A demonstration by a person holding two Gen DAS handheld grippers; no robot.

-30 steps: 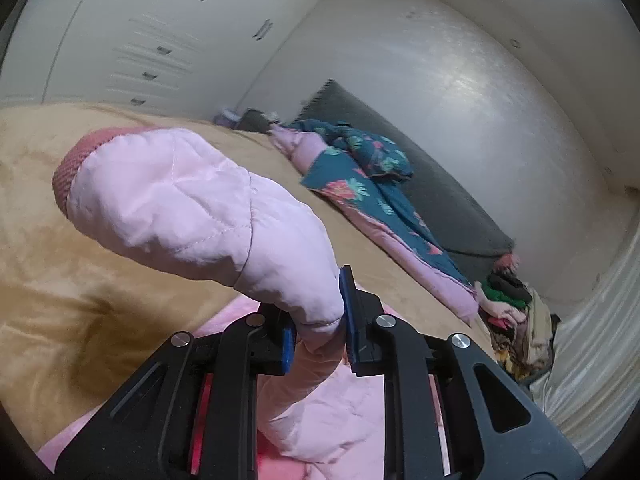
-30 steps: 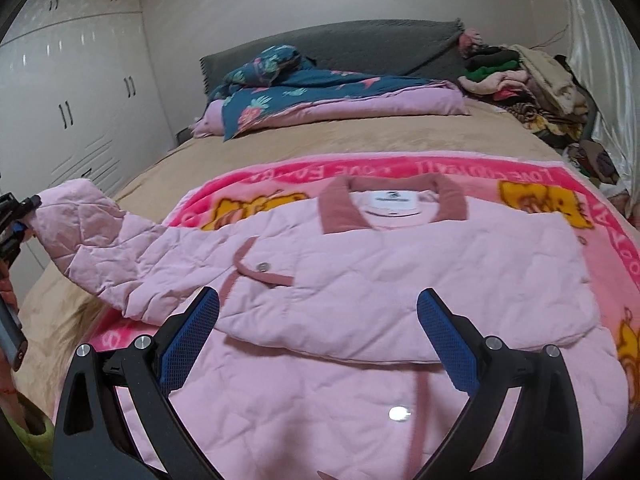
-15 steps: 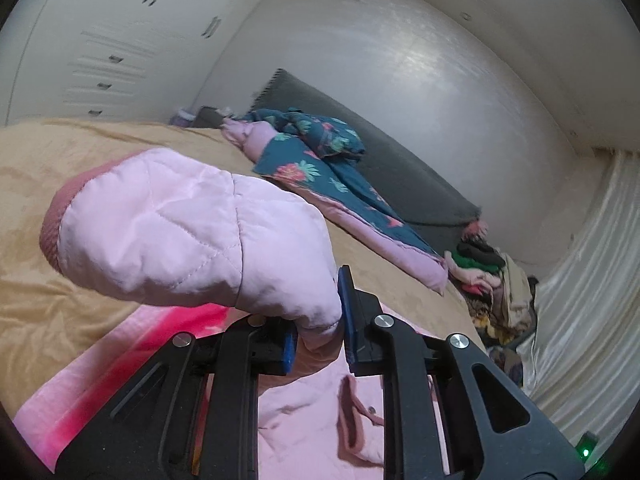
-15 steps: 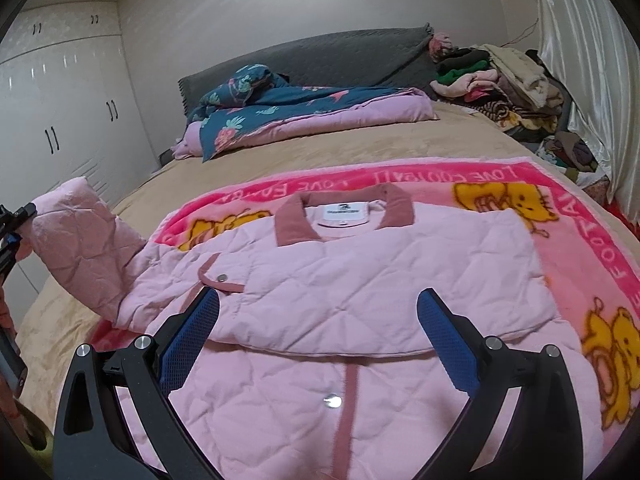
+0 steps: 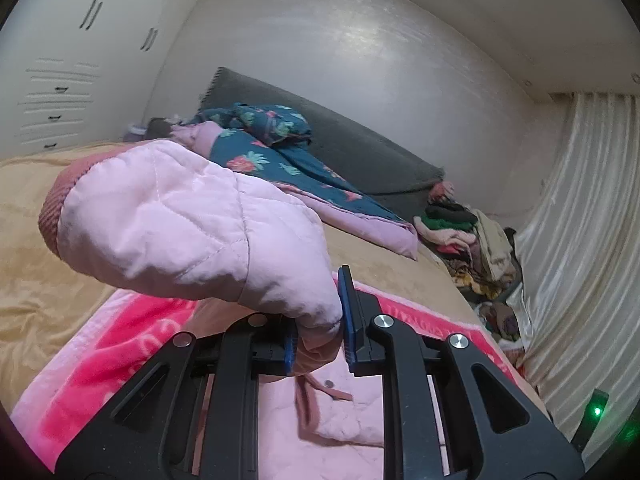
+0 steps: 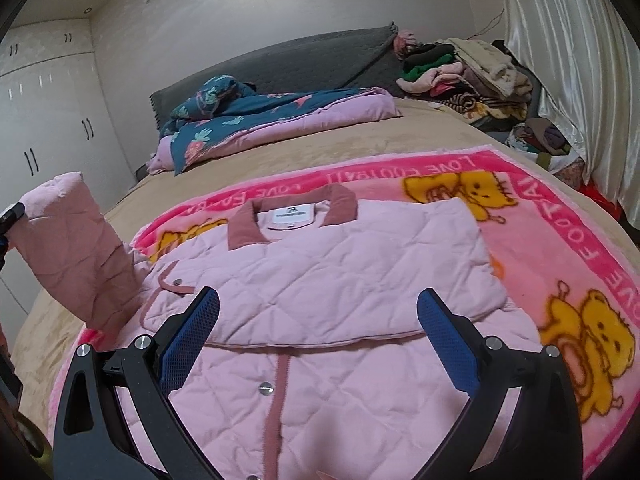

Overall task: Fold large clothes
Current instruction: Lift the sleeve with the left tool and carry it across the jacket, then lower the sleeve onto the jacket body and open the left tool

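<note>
A pale pink quilted jacket (image 6: 320, 280) with a dusty-rose collar lies front up on a pink cartoon blanket (image 6: 560, 240) on the bed. Its right side is folded in over the chest. My left gripper (image 5: 318, 332) is shut on the jacket's left sleeve (image 5: 180, 220), holding it up off the bed with the ribbed cuff at the far end. From the right wrist view the raised sleeve (image 6: 76, 256) stands at the left edge. My right gripper (image 6: 318, 336) hovers open over the jacket's front, nothing between its fingers.
A tan sheet (image 6: 340, 148) covers the bed. A teal floral quilt (image 6: 248, 120) lies by the grey headboard (image 6: 300, 60). A pile of clothes (image 6: 460, 76) sits at the back right beside a cream curtain (image 6: 580, 60). White wardrobes (image 6: 48, 120) stand on the left.
The left gripper has carried the sleeve in over the blanket toward the jacket's body, and the sleeve now stands more upright. The right gripper has shifted across the jacket, staying open.
</note>
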